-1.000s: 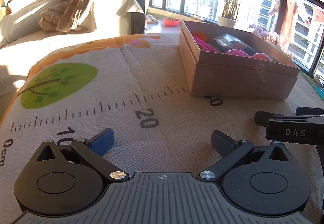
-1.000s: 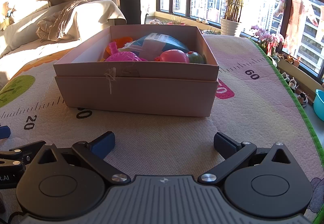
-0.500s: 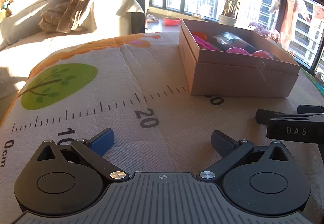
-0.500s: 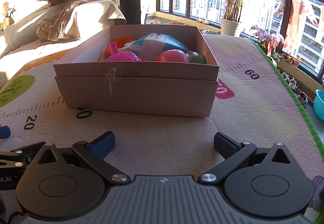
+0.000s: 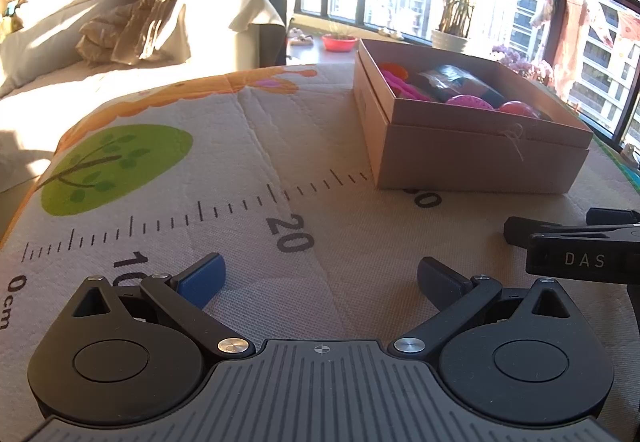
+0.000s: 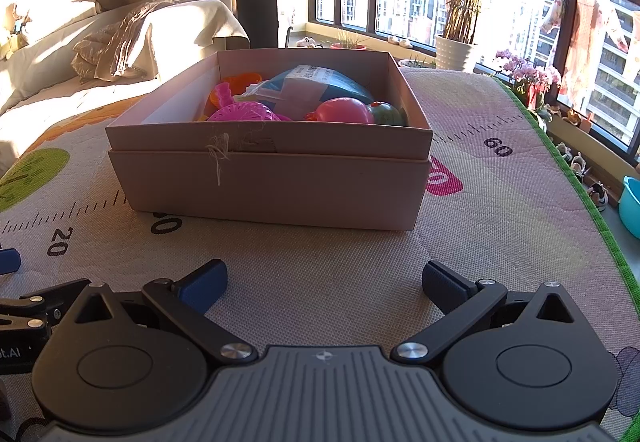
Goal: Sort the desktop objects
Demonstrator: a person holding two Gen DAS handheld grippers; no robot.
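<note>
A tan cardboard box sits on the printed ruler mat, holding a pink perforated ball, a pink round toy, a green ball, an orange toy and a blue packet. My right gripper stands open just short of the box's near wall, nothing between its fingers. My left gripper is open too, low over the mat near the 20 mark, left of the box. The right gripper's body shows at the right edge of the left wrist view.
The mat has a green tree print and ruler marks; its green border runs along the right edge. A bed with bedding lies to the left. Windows, a potted plant and a teal bowl are to the right.
</note>
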